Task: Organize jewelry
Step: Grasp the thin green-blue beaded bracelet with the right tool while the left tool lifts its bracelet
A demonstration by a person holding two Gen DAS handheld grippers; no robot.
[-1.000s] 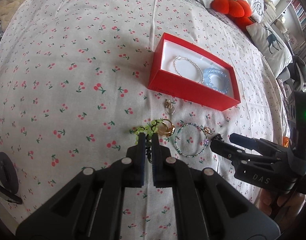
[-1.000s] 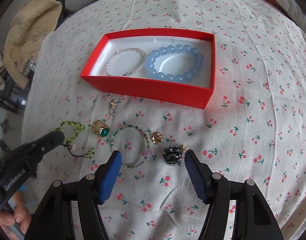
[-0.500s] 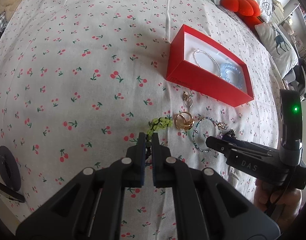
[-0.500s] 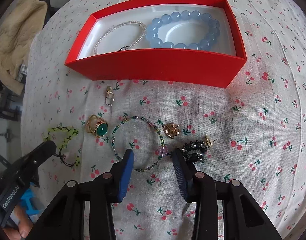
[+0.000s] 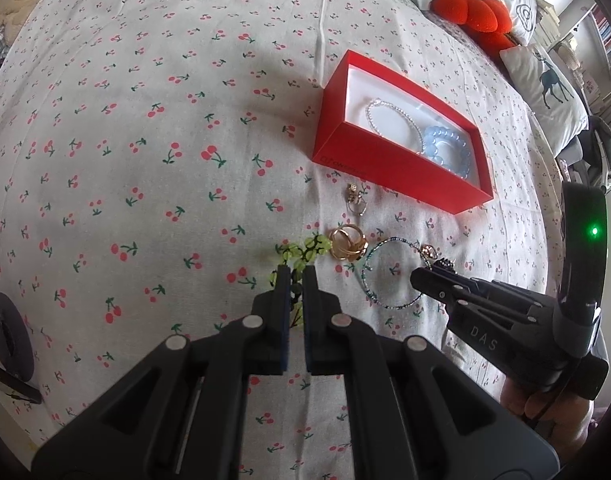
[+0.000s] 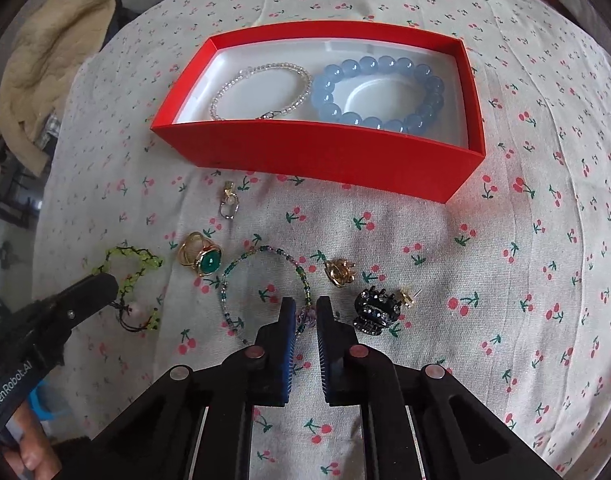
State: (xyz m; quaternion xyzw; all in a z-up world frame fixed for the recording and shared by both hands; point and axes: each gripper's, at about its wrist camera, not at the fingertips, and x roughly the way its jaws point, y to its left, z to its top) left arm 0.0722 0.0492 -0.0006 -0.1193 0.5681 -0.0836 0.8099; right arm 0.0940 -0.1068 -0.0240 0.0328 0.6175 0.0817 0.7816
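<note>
A red box (image 6: 325, 160) (image 5: 397, 172) holds a clear bead bracelet (image 6: 261, 90) and a blue bead bracelet (image 6: 377, 94). In front of it on the cherry-print cloth lie a small pendant (image 6: 229, 204), a gold ring with a green stone (image 6: 201, 260), a green beaded bracelet (image 6: 133, 280) (image 5: 305, 250), a thin multicolour bead bracelet (image 6: 261, 284) (image 5: 389, 276), a gold charm (image 6: 339, 272), a black hair claw (image 6: 375, 310) and a gold stud (image 6: 409, 296). My right gripper (image 6: 303, 306) is nearly shut around the thin bracelet's near edge. My left gripper (image 5: 296, 276) is shut on the green bracelet.
The cherry-print cloth (image 5: 145, 160) covers a bed. Plush toys (image 5: 473, 12) and a deer pillow (image 5: 549, 88) lie at the far right edge. A beige blanket (image 6: 53, 52) lies off the left side.
My right gripper has moved forward and down and closed from wide open to a narrow gap around the thin bracelet. My left gripper stayed shut on the green bracelet.
</note>
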